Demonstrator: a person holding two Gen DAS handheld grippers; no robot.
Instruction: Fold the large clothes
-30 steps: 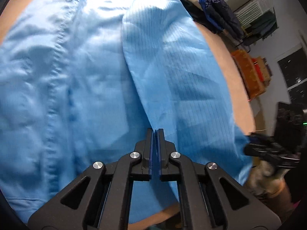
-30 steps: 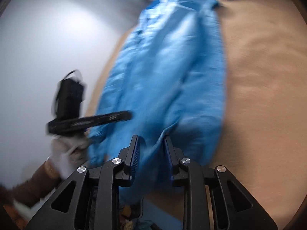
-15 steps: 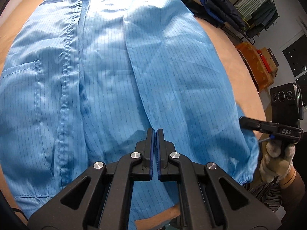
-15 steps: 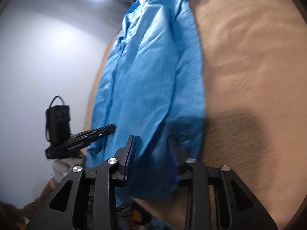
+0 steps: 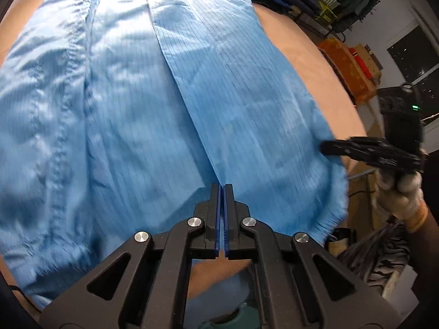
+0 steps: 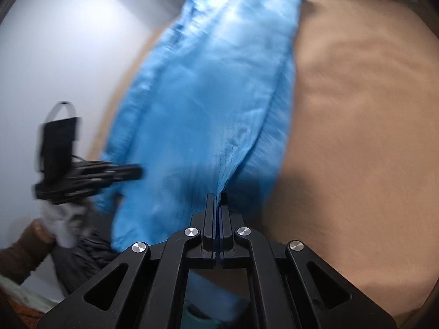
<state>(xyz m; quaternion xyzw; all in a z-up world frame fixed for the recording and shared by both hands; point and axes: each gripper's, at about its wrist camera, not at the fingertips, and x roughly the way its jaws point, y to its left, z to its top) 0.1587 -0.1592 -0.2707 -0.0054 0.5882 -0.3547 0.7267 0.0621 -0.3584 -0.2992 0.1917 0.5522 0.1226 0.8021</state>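
On the tan desk (image 6: pixel 356 137) the blue coat (image 5: pixel 137 109) lies spread flat. I hold its near hem pinched in the right gripper (image 6: pixel 216 200), whose fingers have just been closing on it; the left gripper (image 5: pixel 222 189) is closed on its folded edge, ready to lift both.

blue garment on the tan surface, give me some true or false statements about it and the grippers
1. The blue garment lies spread on a tan surface. True.
2. The right gripper stands wide open above bare surface. False: its jaws have just closed, and blue fabric is pinched between them.
3. The left gripper is shut at a folded edge of the garment. True.
4. The garment is red. False: it is blue with fine dark lines.
5. A gloved hand holds the right gripper. True.
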